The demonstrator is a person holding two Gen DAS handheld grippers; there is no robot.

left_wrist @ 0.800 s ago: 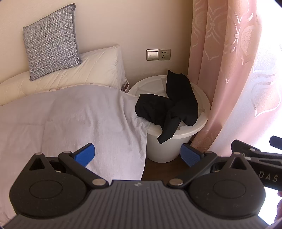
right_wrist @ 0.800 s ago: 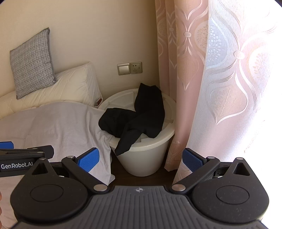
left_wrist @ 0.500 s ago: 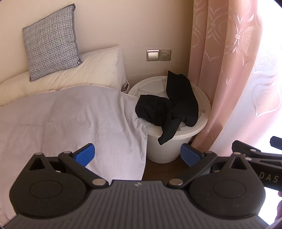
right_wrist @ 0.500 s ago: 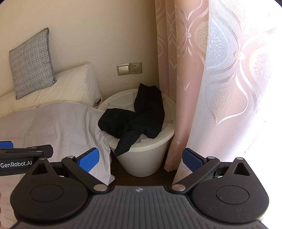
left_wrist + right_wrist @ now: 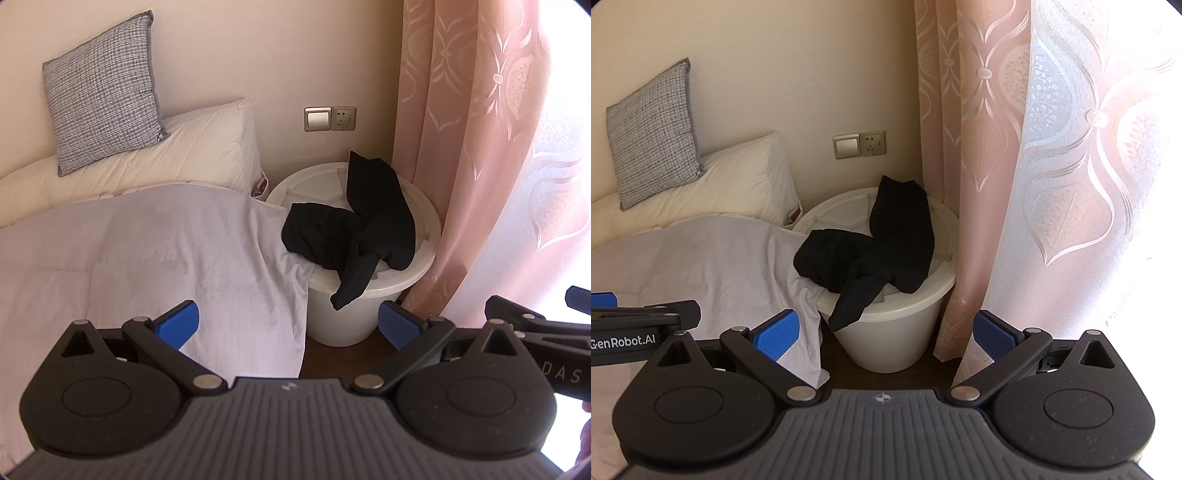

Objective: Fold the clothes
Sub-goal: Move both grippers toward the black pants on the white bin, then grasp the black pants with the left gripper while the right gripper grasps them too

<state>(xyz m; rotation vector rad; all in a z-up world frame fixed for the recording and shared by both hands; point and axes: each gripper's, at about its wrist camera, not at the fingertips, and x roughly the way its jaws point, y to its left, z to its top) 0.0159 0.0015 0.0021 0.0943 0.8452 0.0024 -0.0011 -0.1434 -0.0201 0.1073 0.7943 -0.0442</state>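
Observation:
A crumpled black garment [image 5: 354,229] lies on top of a white bucket [image 5: 373,291] beside the bed, one end hanging over the rim. It also shows in the right wrist view [image 5: 871,254], on the same bucket [image 5: 897,332]. My left gripper [image 5: 288,325] is open and empty, held back from the bucket above the bed's edge. My right gripper [image 5: 884,332] is open and empty, also short of the bucket. Each gripper appears at the edge of the other's view.
A bed with a light grey duvet [image 5: 129,251] fills the left, its corner draped against the bucket. White pillows [image 5: 166,162] and a grey checked cushion [image 5: 103,81] lie at its head. A pink patterned curtain [image 5: 480,147] hangs right of the bucket. A wall switch and socket [image 5: 330,119] are above it.
Both views have shifted very slightly; the bucket and garment sit marginally lower and nearer. Both grippers stay open and empty.

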